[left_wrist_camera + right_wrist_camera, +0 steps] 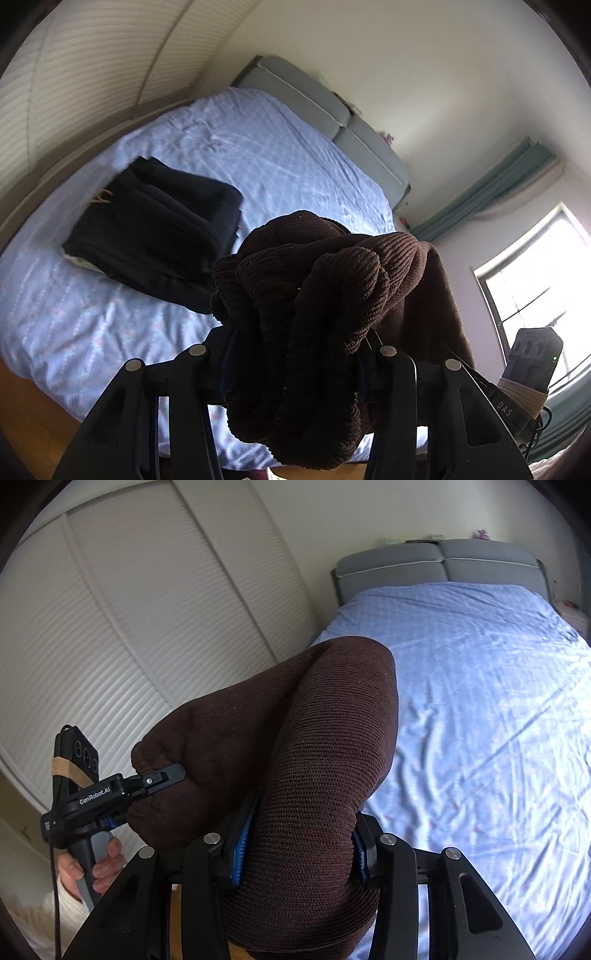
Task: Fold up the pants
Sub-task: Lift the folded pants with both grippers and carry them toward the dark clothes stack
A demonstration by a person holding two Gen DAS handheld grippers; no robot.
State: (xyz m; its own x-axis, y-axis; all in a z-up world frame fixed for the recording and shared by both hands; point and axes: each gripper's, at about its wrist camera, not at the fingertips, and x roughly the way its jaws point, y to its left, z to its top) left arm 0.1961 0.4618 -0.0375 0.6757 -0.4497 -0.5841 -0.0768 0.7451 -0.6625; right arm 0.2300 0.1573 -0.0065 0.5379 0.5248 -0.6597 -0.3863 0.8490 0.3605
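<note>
The brown corduroy pants (314,295) hang bunched between both grippers, held up above the bed. My left gripper (295,354) is shut on a thick bundle of the brown fabric; its fingertips are hidden by cloth. My right gripper (299,849) is shut on another part of the pants (314,775), blue pads (242,845) pressing the cloth. In the right wrist view the left gripper (162,775) shows at left, clamped on the fabric's edge, with the person's hand (103,867) below.
A bed with a light blue sheet (258,147) (480,701) lies below. A stack of folded dark garments (155,229) sits on its left part. Grey headboard (443,561), louvred wardrobe doors (129,627), a window (535,277).
</note>
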